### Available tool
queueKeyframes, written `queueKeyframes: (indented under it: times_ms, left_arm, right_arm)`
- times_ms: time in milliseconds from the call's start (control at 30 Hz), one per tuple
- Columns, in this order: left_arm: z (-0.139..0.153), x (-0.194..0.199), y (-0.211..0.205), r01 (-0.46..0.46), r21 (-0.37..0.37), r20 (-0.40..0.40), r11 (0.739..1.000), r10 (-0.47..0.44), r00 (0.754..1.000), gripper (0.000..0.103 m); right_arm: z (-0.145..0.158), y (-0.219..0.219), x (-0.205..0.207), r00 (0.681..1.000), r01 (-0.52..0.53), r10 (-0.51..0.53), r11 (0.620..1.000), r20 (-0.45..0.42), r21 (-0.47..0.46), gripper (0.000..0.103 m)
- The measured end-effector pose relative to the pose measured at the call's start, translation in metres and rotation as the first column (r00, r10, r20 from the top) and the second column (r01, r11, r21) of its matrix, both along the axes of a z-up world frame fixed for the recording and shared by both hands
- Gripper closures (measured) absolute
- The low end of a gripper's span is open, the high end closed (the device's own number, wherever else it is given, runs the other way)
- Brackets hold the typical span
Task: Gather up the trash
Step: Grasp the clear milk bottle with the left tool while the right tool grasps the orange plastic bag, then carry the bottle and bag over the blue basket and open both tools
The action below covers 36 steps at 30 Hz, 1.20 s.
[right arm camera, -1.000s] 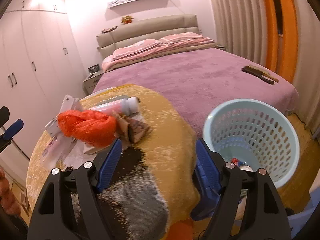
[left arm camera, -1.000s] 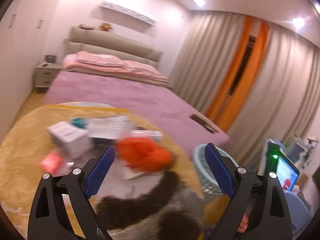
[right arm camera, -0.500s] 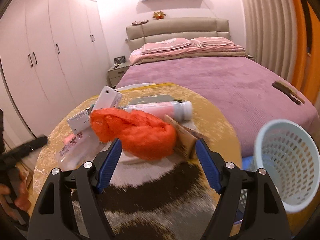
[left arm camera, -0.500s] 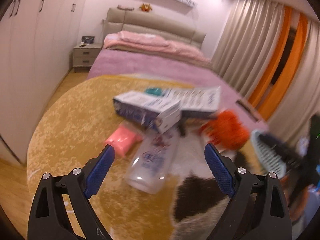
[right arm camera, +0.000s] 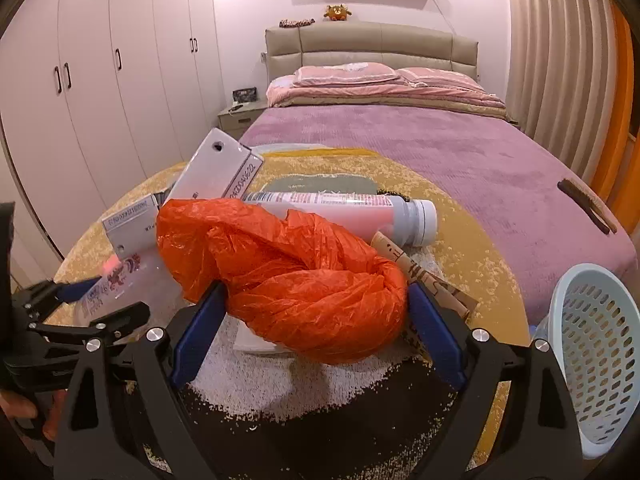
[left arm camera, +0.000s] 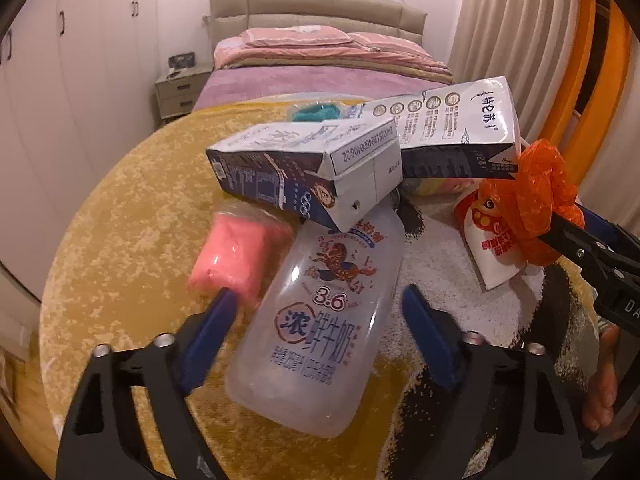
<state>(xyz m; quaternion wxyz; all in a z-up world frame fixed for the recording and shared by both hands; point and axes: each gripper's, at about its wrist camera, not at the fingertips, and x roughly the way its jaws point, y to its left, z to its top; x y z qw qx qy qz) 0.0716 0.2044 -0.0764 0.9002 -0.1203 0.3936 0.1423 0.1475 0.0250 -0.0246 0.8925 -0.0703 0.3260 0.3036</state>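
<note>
The trash lies in a heap on a round yellow rug (left arm camera: 120, 220) at the foot of the bed (right arm camera: 420, 152). Nearest the left claw (left arm camera: 316, 340) is a clear plastic milk bottle (left arm camera: 320, 320) lying on its side, its body between the two blue pads; the jaws are closing, and there is a visible gap between the right pad and the bottle, while the left pad is blurred, so contact there is hard to judge. A pink packet (left arm camera: 240, 256) lies just beside the bottle, touching its left flank. A milk carton (left arm camera: 304, 168) rests tilted across the bottle's far end, and a second carton (left arm camera: 452, 128) leans behind it.

To the right in the heap sits a crumpled orange plastic bag (right arm camera: 304, 280). The right claw (right arm camera: 316, 332) straddles it with its jaws opening, the bag bulging between the pads, whose tips appear to brush its sides without squeezing. Behind the bag lies a pinkish tube-shaped bottle with a grey cap (right arm camera: 352, 212), and a brown paper wrapper (right arm camera: 424, 280) pokes out at the bag's right. A white wrapper with red print (left arm camera: 492, 248) lies under the bag's edge in the left wrist view.

A pale blue perforated basket (right arm camera: 596, 360) stands on the floor just beside the rug, at the right. White wardrobes (right arm camera: 100, 100) line the left wall.
</note>
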Motion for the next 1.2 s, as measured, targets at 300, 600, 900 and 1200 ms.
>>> queueKeyframes:
  times_ms: [300, 600, 900, 1200]
  left_arm:
    - [0.009, -0.027, -0.018, 0.042, -0.033, 0.056, 0.999, -0.041, 0.998, 0.047]
    - [0.022, -0.055, -0.036, 0.118, -0.131, 0.119, 0.984, -0.103, 0.988, 0.049]
    - [0.044, -0.070, -0.062, 0.195, -0.146, 0.204, 0.970, -0.164, 0.965, 0.049]
    - [0.070, -0.054, -0.096, 0.280, -0.103, 0.247, 0.954, -0.248, 0.937, 0.049]
  right_arm:
    - [0.005, -0.012, -0.006, 0.999, -0.036, 0.036, 0.999, -0.014, 0.038, 0.067]
    - [0.026, -0.032, -0.032, 0.994, -0.091, 0.098, 0.985, -0.043, 0.145, 0.077]
    - [0.056, -0.058, -0.046, 0.994, -0.096, 0.107, 0.968, -0.034, 0.234, 0.077]
    - [0.073, -0.102, -0.043, 1.000, -0.009, 0.015, 0.956, -0.019, 0.293, 0.077]
